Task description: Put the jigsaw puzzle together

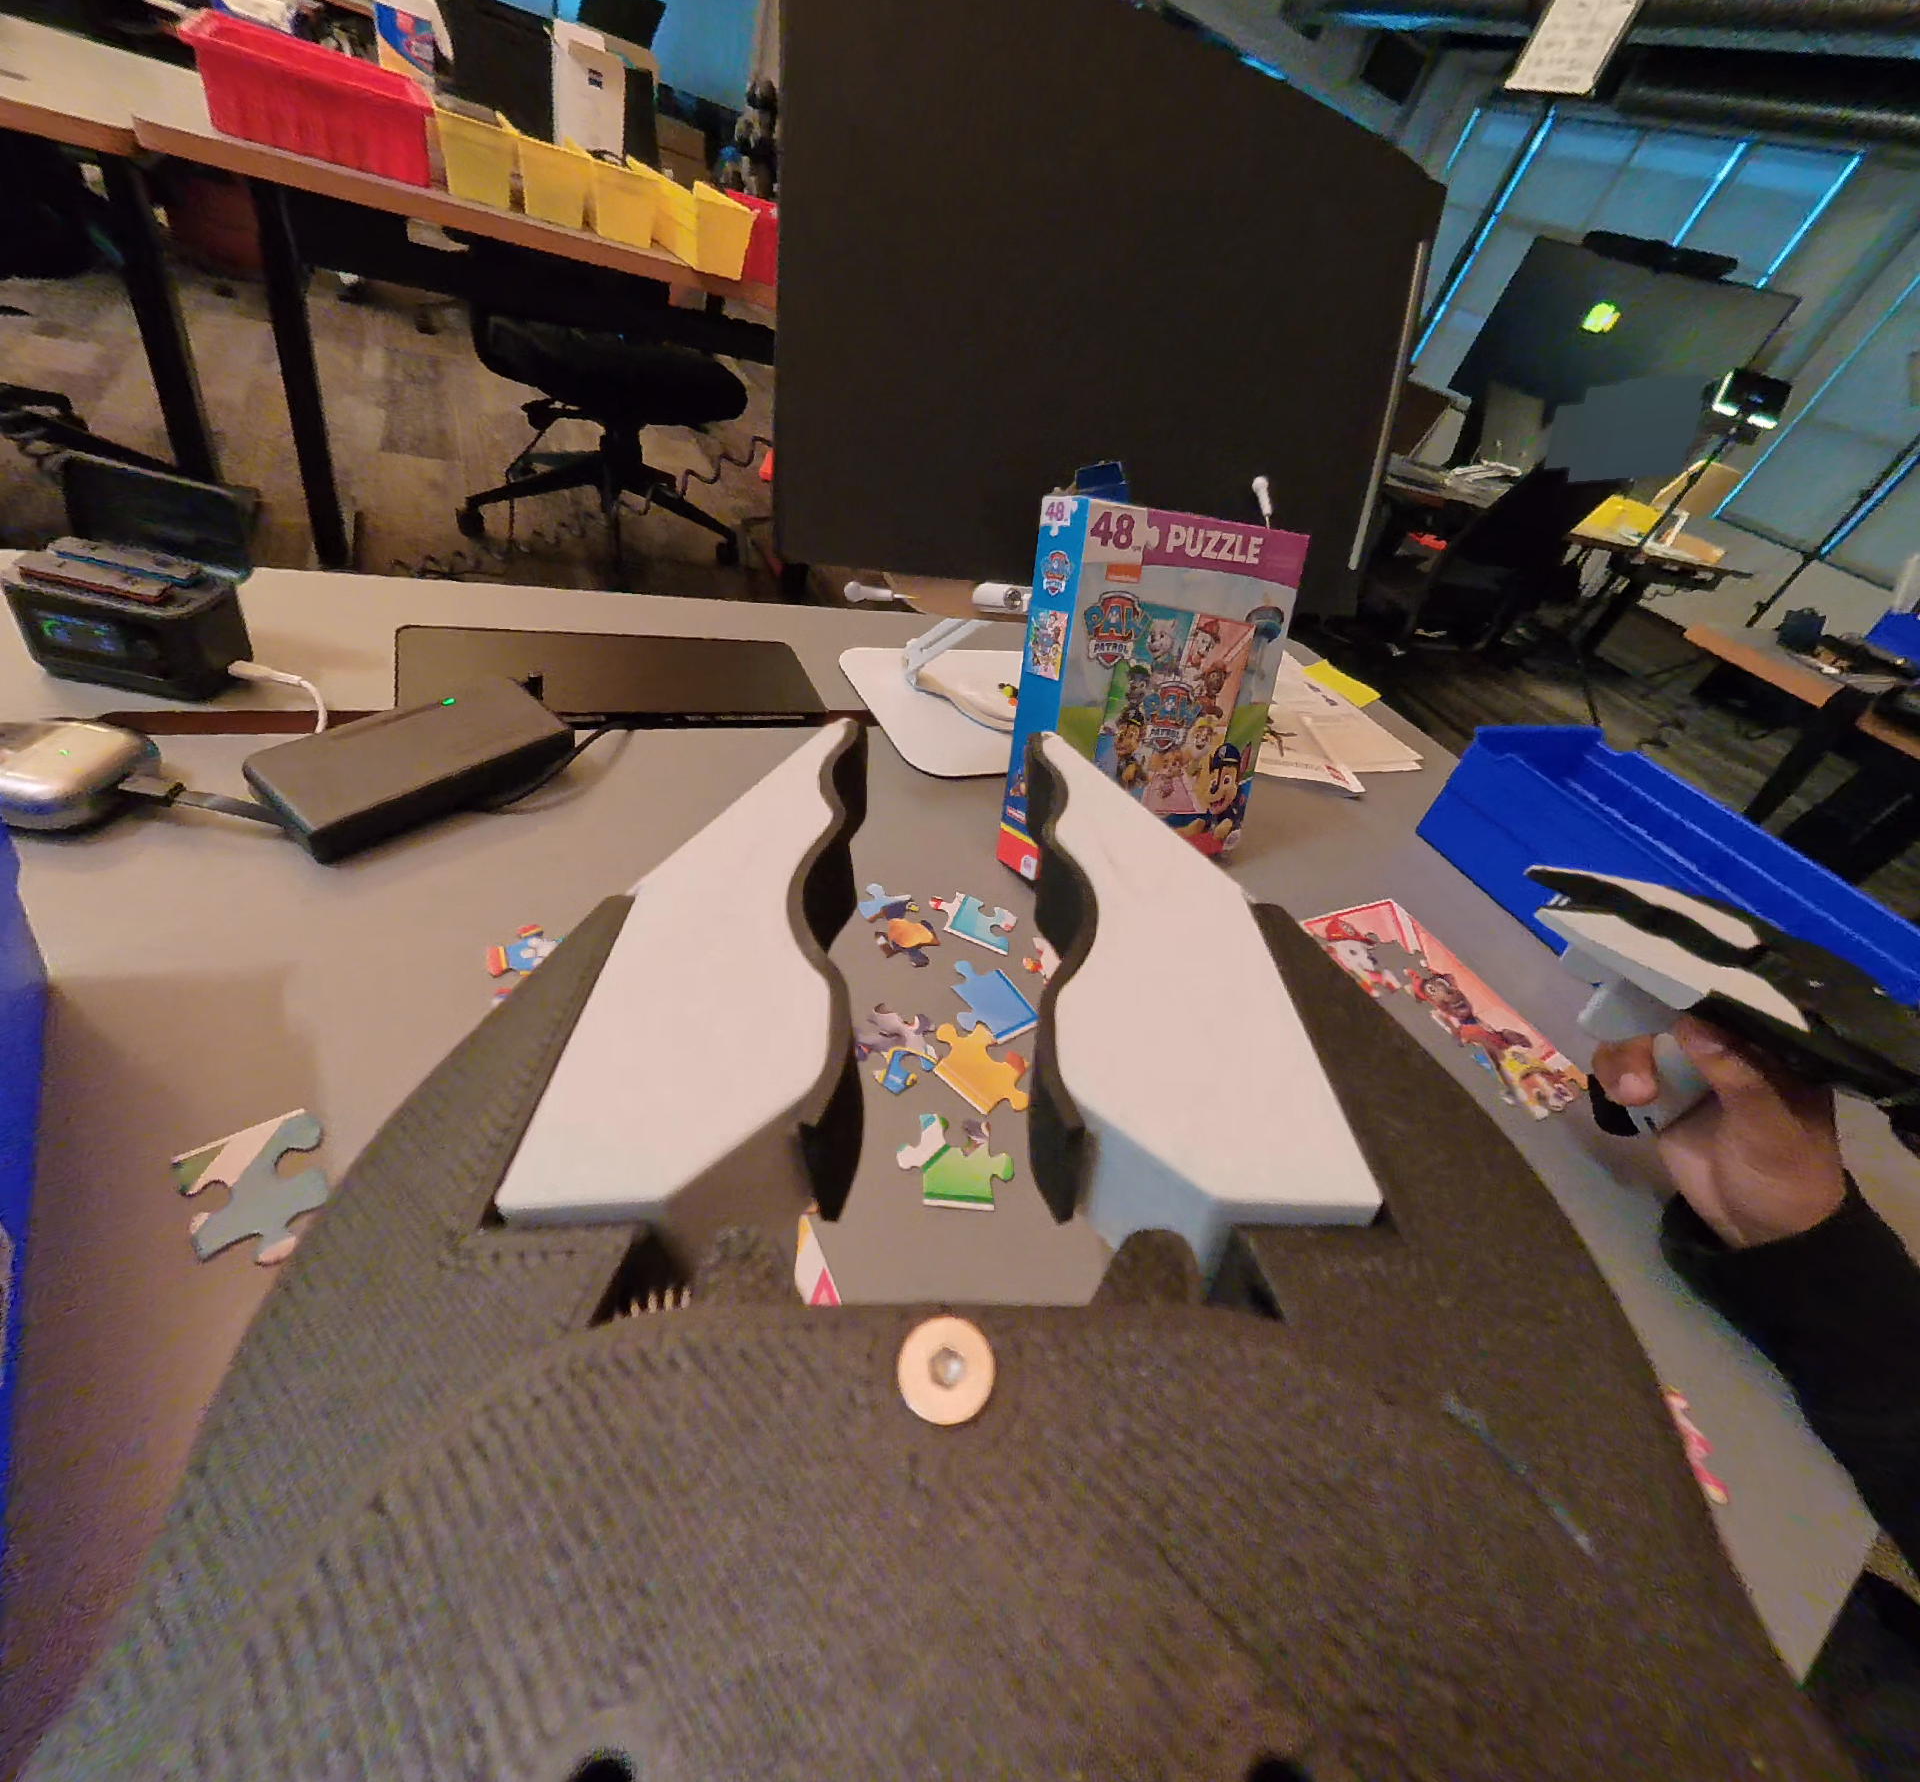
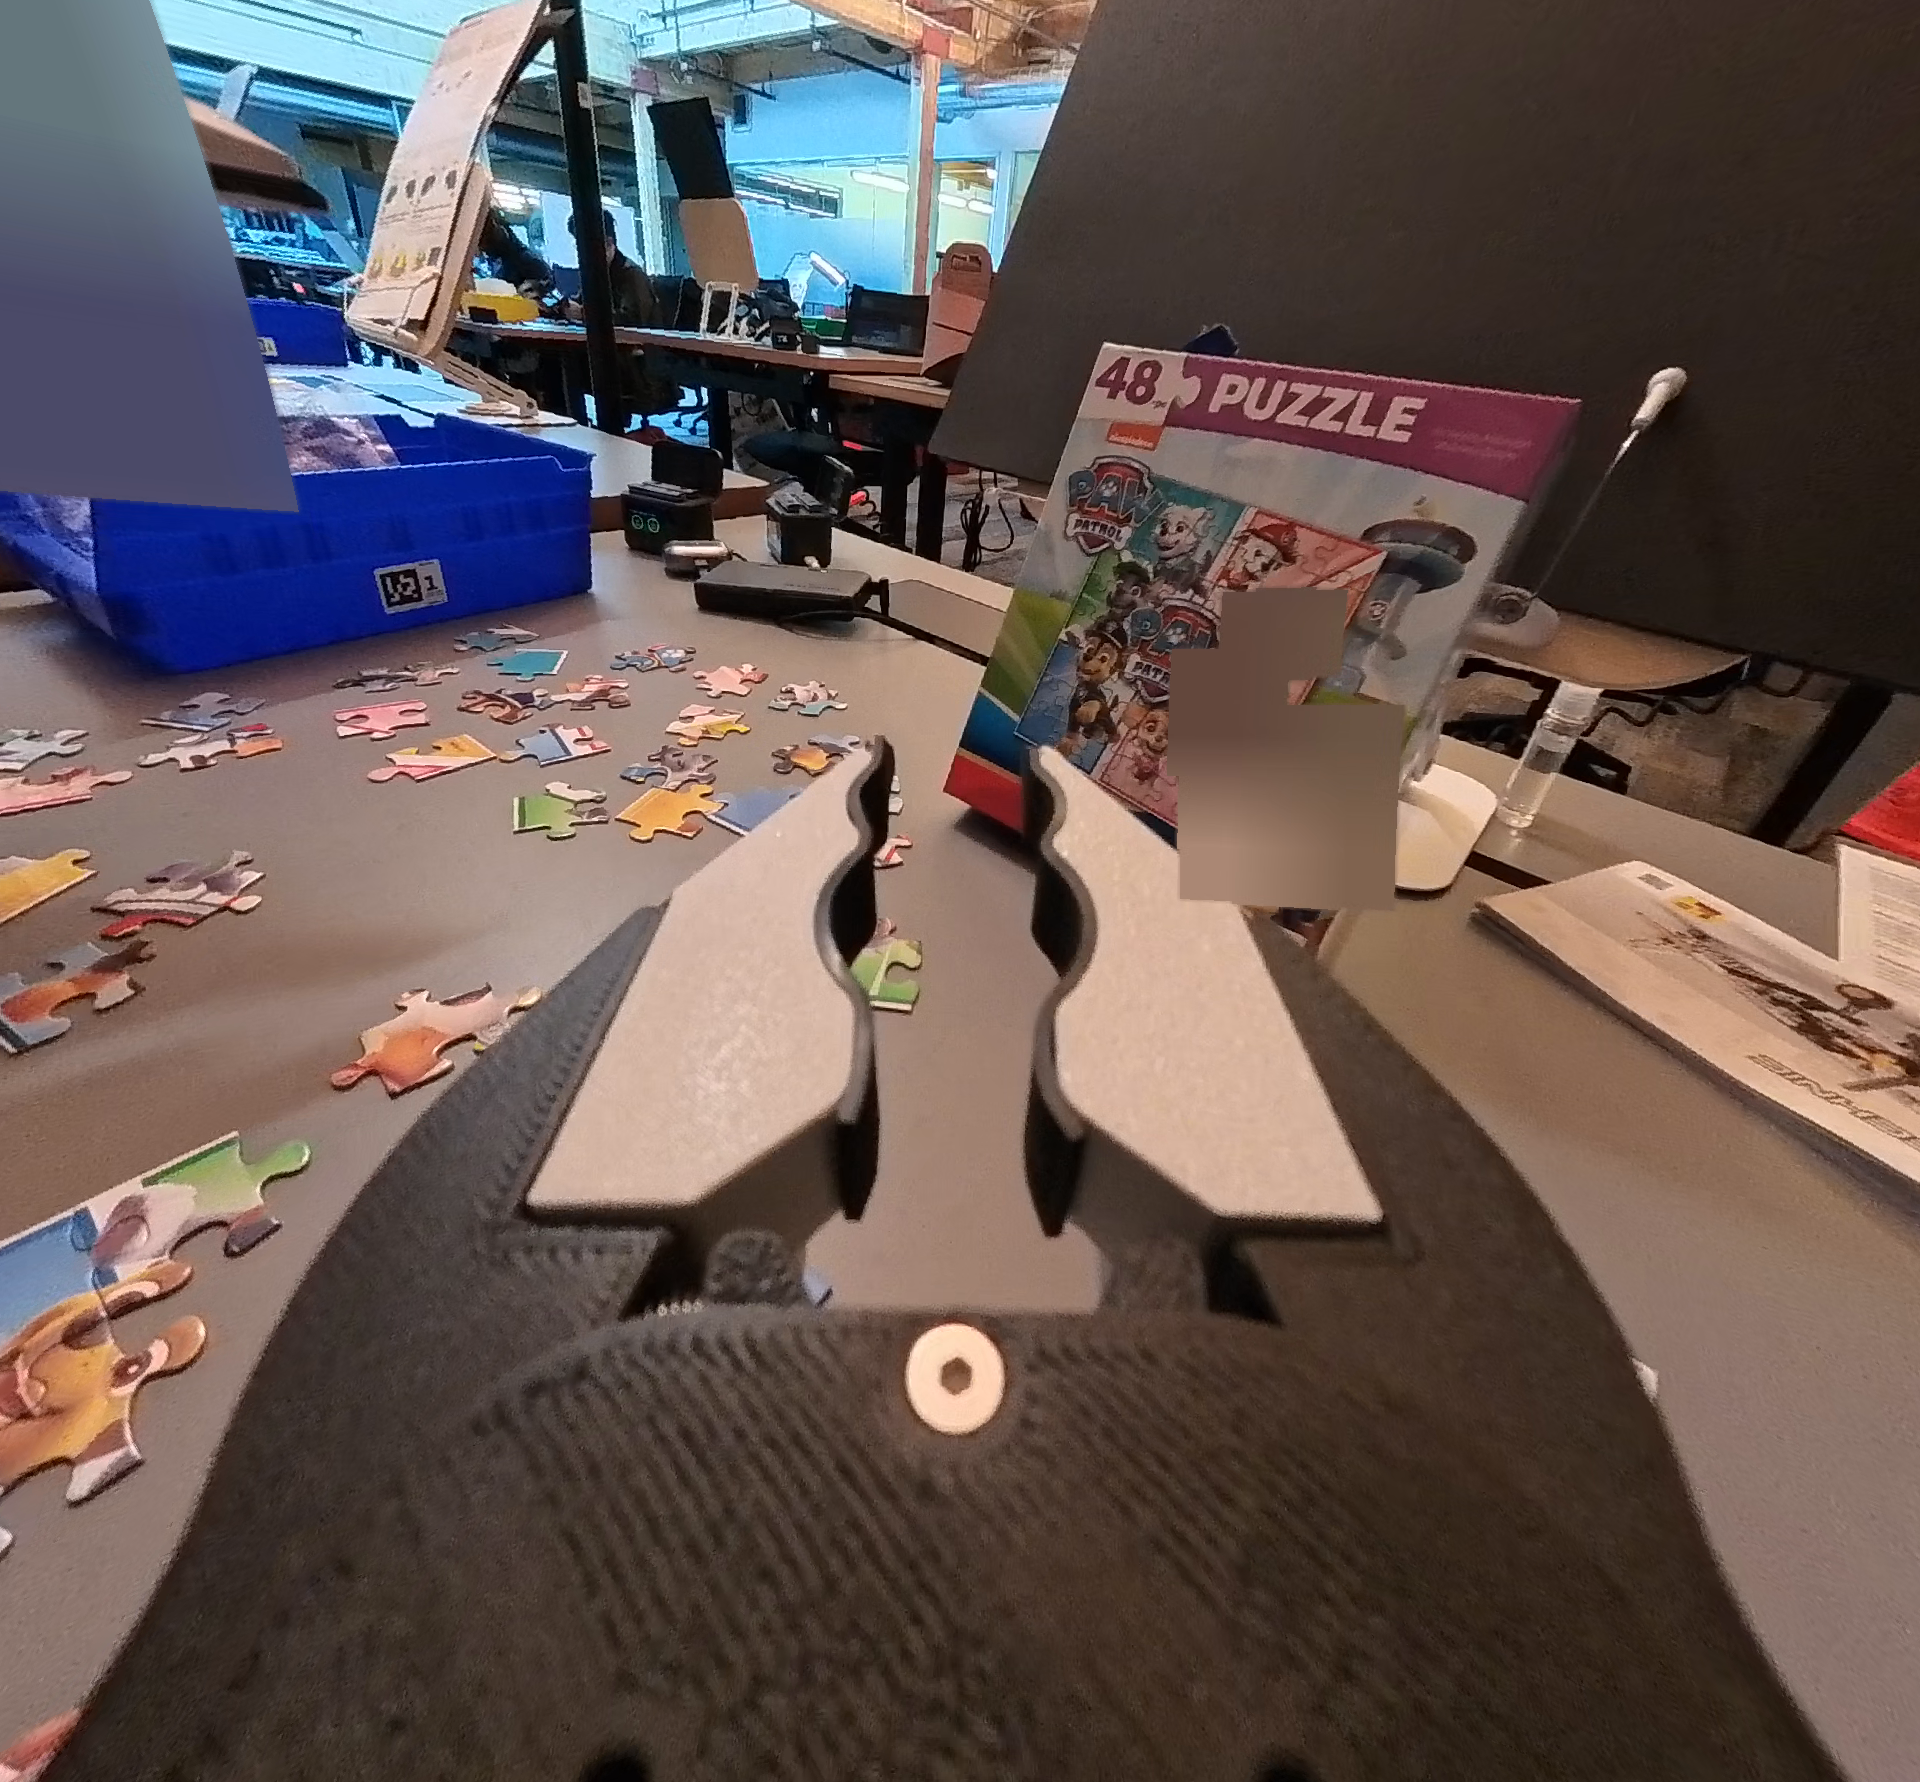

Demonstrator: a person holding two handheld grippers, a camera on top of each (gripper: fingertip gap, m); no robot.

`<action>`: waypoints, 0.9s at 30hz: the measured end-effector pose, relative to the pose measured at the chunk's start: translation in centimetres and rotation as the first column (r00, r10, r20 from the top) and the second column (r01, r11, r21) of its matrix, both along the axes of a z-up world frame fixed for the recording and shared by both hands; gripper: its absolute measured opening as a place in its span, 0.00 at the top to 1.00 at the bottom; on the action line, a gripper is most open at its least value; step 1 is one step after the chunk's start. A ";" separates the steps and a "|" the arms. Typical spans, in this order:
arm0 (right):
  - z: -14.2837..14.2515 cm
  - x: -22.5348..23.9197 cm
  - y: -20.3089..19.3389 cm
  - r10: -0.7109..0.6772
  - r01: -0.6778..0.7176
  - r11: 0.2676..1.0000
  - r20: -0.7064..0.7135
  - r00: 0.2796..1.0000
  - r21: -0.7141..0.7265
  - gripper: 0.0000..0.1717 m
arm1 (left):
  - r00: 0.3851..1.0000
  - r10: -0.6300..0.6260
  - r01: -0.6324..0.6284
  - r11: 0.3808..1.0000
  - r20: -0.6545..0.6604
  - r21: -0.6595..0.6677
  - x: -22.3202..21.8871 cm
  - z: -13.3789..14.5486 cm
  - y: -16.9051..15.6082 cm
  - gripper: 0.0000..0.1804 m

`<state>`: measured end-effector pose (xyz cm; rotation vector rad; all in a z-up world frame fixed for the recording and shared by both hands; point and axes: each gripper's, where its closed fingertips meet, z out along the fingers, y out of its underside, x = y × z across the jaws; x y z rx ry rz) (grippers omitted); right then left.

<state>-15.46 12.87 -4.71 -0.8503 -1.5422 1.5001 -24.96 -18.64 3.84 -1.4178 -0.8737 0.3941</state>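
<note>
Left hand-held gripper (image 1: pixel 948 766): jaws spread, nothing between the pads. It hangs above a cluster of loose puzzle pieces (image 1: pixel 961 1026) lying flat on the grey bench (image 1: pixel 343 953). The upright puzzle box (image 1: pixel 1158 683) stands just beyond its right fingertip, toward the far edge of the bench.

Right hand-held gripper (image 2: pixel 961 782): jaws spread, grasp bare. Its right fingertip lies near the lower corner of the puzzle box (image 2: pixel 1288 527); whether they touch cannot be judged from this angle. A green-and-white piece (image 2: pixel 888 974) lies on the bench below its left finger.

More pieces (image 2: pixel 582 724) are scattered toward the left edge, before a blue bin (image 2: pixel 312 558). A second blue bin (image 1: pixel 1621 818) sits at the right edge, a black power brick (image 1: pixel 405 766) at the far left.
</note>
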 end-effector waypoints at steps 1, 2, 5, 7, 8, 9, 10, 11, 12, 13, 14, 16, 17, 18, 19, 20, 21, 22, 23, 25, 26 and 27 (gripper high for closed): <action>0.0 0.0 0.0 -0.001 0.001 1.000 0.001 1.000 0.000 0.87 | 1.000 0.004 -0.004 1.000 -0.013 -0.007 0.1 0.2 0.1 0.85; 0.0 0.0 0.0 -0.002 0.002 1.000 0.001 1.000 0.000 0.87 | 1.000 0.010 -0.010 1.000 -0.029 -0.011 0.1 0.4 0.1 0.85; -0.1 -0.1 0.1 -0.004 0.004 1.000 0.005 1.000 -0.002 0.87 | 0.995 0.038 -0.038 0.999 -0.097 0.010 0.5 1.7 -0.4 0.90; -0.1 -0.1 0.1 -0.005 0.005 1.000 0.006 1.000 -0.002 0.87 | 0.987 0.063 -0.056 0.997 -0.147 0.056 1.0 3.0 -1.0 0.93; -0.2 -0.1 0.1 -0.005 0.005 1.000 0.007 1.000 -0.001 0.87 | 0.984 0.069 -0.057 0.995 -0.163 0.077 1.2 3.5 -1.3 0.94; -0.2 -0.1 0.1 -0.005 0.005 1.000 0.010 1.000 0.000 0.87 | 0.983 0.070 -0.055 0.994 -0.172 0.094 1.5 3.9 -1.5 0.95; -0.3 -0.2 0.1 -0.004 0.004 1.000 0.012 1.000 0.002 0.87 | 0.982 0.070 -0.052 0.993 -0.177 0.106 1.6 4.1 -1.7 0.95; -0.4 -0.2 0.0 -0.003 0.003 1.000 0.014 1.000 0.003 0.87 | 0.982 0.069 -0.050 0.992 -0.177 0.113 1.7 4.2 -1.9 0.96; -0.4 -0.2 0.0 -0.003 0.003 1.000 0.015 1.000 0.006 0.87 | 0.982 0.071 -0.050 0.992 -0.177 0.119 1.8 4.3 -2.1 0.96; -0.5 -0.2 0.0 -0.003 0.003 1.000 0.017 1.000 0.008 0.87 | 0.981 0.077 -0.055 0.991 -0.178 0.125 1.8 4.4 -2.3 0.96; -0.5 -0.3 -0.1 -0.004 0.003 1.000 0.019 1.000 0.011 0.87 | 0.980 0.084 -0.060 0.989 -0.181 0.132 1.8 4.5 -2.5 0.97; -0.7 -0.3 -0.1 -0.004 0.003 1.000 0.023 1.000 0.014 0.87 | 0.976 0.096 -0.066 0.986 -0.196 0.155 2.0 4.9 -2.9 0.99; -0.8 -0.4 -0.1 -0.004 0.003 1.000 0.025 1.000 0.015 0.87 | 0.974 0.099 -0.064 0.984 -0.205 0.168 2.1 5.1 -3.0 1.00; -0.8 -0.4 -0.1 -0.003 0.002 1.000 0.027 1.000 0.016 0.87 | 0.972 0.099 -0.060 0.982 -0.214 0.180 2.3 5.3 -3.0 1.00; -0.9 -0.4 -0.2 -0.001 0.000 1.000 0.031 1.000 0.016 0.88 | 0.970 0.100 -0.059 0.981 -0.221 0.187 2.3 5.5 -3.1 1.00; -1.1 -0.5 -0.2 0.000 -0.001 1.000 0.036 0.999 0.019 0.88 | 0.969 0.106 -0.064 0.980 -0.221 0.188 2.2 5.4 -3.2 1.00; -1.2 -0.6 -0.3 -0.001 0.000 1.000 0.040 0.999 0.024 0.88 | 0.971 0.113 -0.074 0.980 -0.212 0.185 2.0 5.2 -3.3 1.00; -1.3 -0.6 -0.3 -0.003 0.002 1.000 0.042 0.999 0.031 0.88 | 0.973 0.116 -0.080 0.980 -0.201 0.180 1.6 4.8 -3.3 1.00; -1.4 -0.7 -0.3 -0.006 0.004 0.999 0.043 0.999 0.037 0.88 | 0.975 0.118 -0.085 0.981 -0.188 0.177 1.3 4.4 -3.4 1.00; -1.6 -0.8 -0.2 -0.011 0.009 0.999 0.045 0.999 0.050 0.88 | 0.979 0.120 -0.090 0.980 -0.164 0.179 0.5 3.6 -3.5 1.00; -1.7 -0.9 -0.2 -0.015 0.012 0.998 0.045 0.999 0.057 0.88 | 0.980 0.124 -0.096 0.979 -0.154 0.182 0.1 3.2 -3.6 1.00; -1.7 -0.9 -0.2 -0.020 0.017 0.998 0.045 0.999 0.063 0.89 | 0.981 0.129 -0.102 0.978 -0.143 0.183 -0.4 2.7 -3.6 1.00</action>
